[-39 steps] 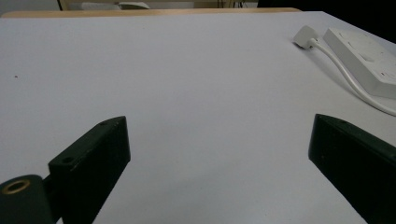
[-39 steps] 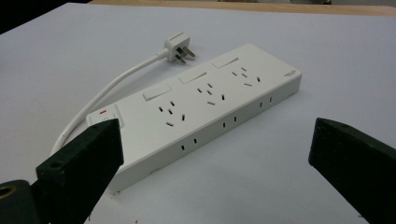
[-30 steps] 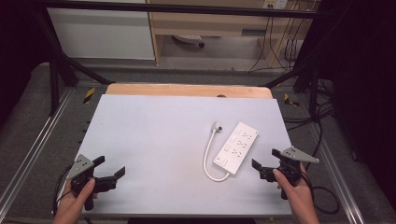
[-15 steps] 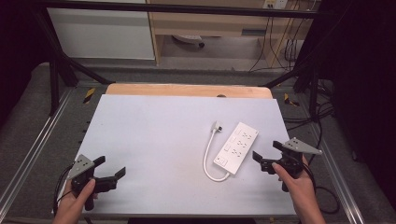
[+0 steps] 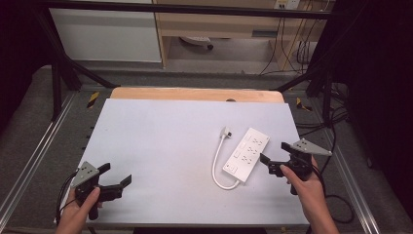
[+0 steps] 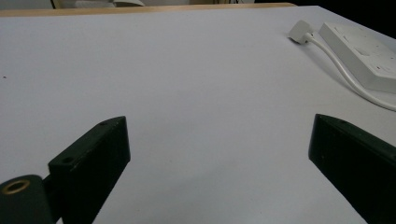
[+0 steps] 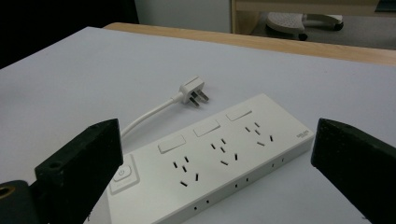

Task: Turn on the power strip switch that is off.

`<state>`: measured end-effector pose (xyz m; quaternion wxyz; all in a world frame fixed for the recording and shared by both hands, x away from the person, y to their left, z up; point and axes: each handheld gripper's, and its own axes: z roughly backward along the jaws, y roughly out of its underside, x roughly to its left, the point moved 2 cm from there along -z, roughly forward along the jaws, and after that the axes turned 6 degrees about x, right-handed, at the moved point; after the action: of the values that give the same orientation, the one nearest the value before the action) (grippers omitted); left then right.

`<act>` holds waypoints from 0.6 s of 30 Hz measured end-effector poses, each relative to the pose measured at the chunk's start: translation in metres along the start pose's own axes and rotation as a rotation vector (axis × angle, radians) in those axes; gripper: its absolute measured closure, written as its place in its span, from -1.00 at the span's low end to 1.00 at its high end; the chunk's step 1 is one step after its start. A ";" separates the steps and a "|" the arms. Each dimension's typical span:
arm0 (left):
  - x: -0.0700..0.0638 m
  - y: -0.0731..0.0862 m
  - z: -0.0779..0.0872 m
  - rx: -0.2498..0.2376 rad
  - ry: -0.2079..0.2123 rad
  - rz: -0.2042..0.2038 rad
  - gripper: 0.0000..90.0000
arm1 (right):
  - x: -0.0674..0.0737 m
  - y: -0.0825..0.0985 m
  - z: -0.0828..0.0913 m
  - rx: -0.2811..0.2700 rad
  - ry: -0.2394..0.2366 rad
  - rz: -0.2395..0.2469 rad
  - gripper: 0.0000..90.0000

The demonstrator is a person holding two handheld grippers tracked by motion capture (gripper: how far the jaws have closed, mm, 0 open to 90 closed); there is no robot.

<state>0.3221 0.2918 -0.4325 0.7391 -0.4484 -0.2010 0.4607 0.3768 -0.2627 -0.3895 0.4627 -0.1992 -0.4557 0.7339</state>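
Note:
A white power strip point(image 5: 247, 155) lies flat on the white table point(image 5: 160, 146), right of centre, with its sockets facing up. Its short cable point(image 5: 214, 168) loops off the near end and runs back to the plug point(image 5: 226, 131) beside the strip. My right gripper point(image 5: 273, 152) is open, just right of the strip's near half and apart from it. In the right gripper view the power strip point(image 7: 219, 154) and plug point(image 7: 194, 91) lie ahead between the spread jaws. My left gripper point(image 5: 117, 174) is open and holds nothing near the front left corner, with the power strip point(image 6: 364, 51) far off.
A wooden strip point(image 5: 195, 93) borders the table's far edge. Metal frame rails point(image 5: 34, 156) run along both sides, and black cables point(image 5: 336, 195) trail on the floor at the right. A white cabinet point(image 5: 104, 34) and a wooden shelf stand beyond the table.
My right gripper has moved forward, away from the person, and a little closer to the power strip. The left gripper and the strip have not moved.

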 end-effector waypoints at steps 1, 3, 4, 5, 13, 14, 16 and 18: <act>0.000 0.000 0.000 0.000 0.000 0.001 -0.88 | 0.000 0.000 0.000 0.000 0.000 0.000 -0.94; 0.000 0.000 0.000 0.000 0.000 0.001 -0.87 | 0.002 -0.003 -0.003 -0.002 -0.002 0.007 -0.93; 0.000 0.000 0.000 -0.001 0.002 0.000 -0.87 | 0.002 -0.003 -0.003 -0.002 -0.002 0.007 -0.93; 0.000 0.000 0.000 0.001 0.002 0.000 -0.88 | 0.002 -0.004 -0.003 0.000 -0.003 0.009 -0.94; -0.001 0.000 -0.001 0.004 0.005 -0.006 -0.88 | 0.006 -0.010 -0.009 0.013 -0.005 0.036 -0.94; -0.001 0.000 -0.001 0.006 0.003 -0.006 -0.88 | 0.007 -0.011 -0.009 0.014 -0.006 0.039 -0.94; -0.001 0.001 -0.001 0.006 0.004 -0.005 -0.87 | 0.008 -0.013 -0.011 0.014 -0.007 0.040 -0.94; -0.001 0.001 -0.001 0.007 0.004 -0.006 -0.87 | 0.008 -0.015 -0.012 0.014 -0.009 0.042 -0.94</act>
<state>0.3219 0.2906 -0.4332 0.7425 -0.4463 -0.1994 0.4580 0.3889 -0.2475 -0.3821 0.4465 -0.2021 -0.4483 0.7476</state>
